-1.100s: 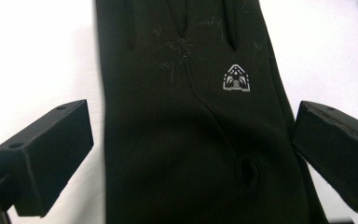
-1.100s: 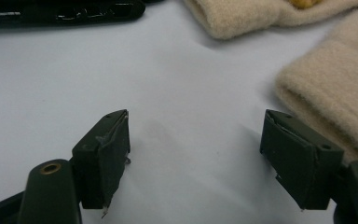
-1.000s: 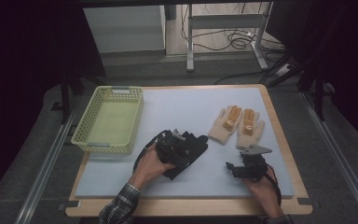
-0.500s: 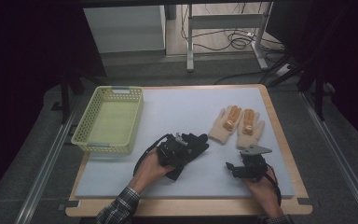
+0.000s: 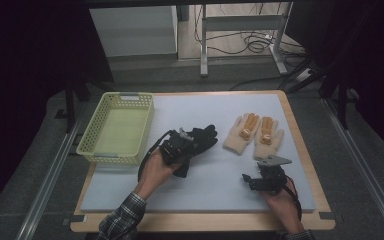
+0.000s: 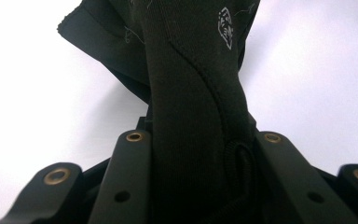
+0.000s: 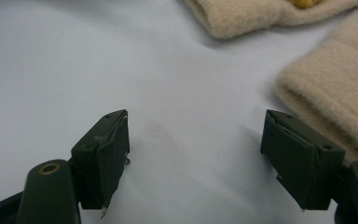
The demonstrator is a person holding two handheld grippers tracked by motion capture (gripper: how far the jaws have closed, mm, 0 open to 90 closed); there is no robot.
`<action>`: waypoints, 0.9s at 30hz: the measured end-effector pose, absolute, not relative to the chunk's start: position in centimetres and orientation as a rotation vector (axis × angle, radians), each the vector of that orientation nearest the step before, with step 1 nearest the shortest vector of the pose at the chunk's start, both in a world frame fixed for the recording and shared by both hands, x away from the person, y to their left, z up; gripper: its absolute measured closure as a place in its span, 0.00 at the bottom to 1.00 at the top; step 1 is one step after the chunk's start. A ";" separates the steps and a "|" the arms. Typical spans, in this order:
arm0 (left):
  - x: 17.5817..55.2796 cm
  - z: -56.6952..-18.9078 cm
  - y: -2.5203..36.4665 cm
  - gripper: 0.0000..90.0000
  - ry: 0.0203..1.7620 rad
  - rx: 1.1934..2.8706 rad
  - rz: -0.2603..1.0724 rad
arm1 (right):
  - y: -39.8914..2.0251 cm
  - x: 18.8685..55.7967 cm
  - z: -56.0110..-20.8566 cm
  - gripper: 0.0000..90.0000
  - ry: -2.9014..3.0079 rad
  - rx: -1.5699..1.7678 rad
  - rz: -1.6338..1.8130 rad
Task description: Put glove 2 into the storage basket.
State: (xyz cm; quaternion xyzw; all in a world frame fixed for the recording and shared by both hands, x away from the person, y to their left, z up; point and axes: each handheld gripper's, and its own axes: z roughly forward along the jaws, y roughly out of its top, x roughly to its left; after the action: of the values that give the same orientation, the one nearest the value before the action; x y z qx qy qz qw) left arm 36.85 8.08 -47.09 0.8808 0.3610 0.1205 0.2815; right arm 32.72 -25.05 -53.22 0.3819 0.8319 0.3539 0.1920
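A wooden-edged table [image 5: 300,150] with a pale mat stood on grey carpet [image 5: 365,175]. Beyond it were a white cabinet [image 5: 132,30], a metal frame [image 5: 242,35] and cables [image 5: 252,45]; both sides lay dark.

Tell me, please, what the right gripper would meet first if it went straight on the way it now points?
Probably the cuff of a beige glove. The right gripper is open over bare white mat, and the gloves lie just ahead, slightly right of its line, so it might only graze the nearer one.
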 end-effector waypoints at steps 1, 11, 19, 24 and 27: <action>37.1 -46.2 8.6 0.77 0.983 2.348 0.336 | -25.0 32.7 -53.2 0.26 2.336 1.072 0.994; 39.8 -40.5 15.4 0.77 1.172 2.246 0.466 | -25.0 32.7 -53.2 0.26 2.334 1.070 0.997; 41.3 -39.7 21.6 0.76 1.351 2.140 0.518 | -25.0 32.7 -53.3 0.26 2.334 1.070 0.998; 42.5 -40.6 25.2 0.76 1.472 2.085 0.520 | -25.0 32.7 -53.3 0.26 2.334 1.070 0.998; 43.3 -41.3 27.4 0.76 1.542 2.062 0.512 | -25.0 32.7 -53.3 0.26 2.334 1.070 0.998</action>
State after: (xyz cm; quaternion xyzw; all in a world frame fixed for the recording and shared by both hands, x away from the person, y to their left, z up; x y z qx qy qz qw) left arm 43.29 27.35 -41.35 0.7593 0.5680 0.1886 0.2554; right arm 32.74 -25.04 -53.25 0.3812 0.8315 0.3554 0.1922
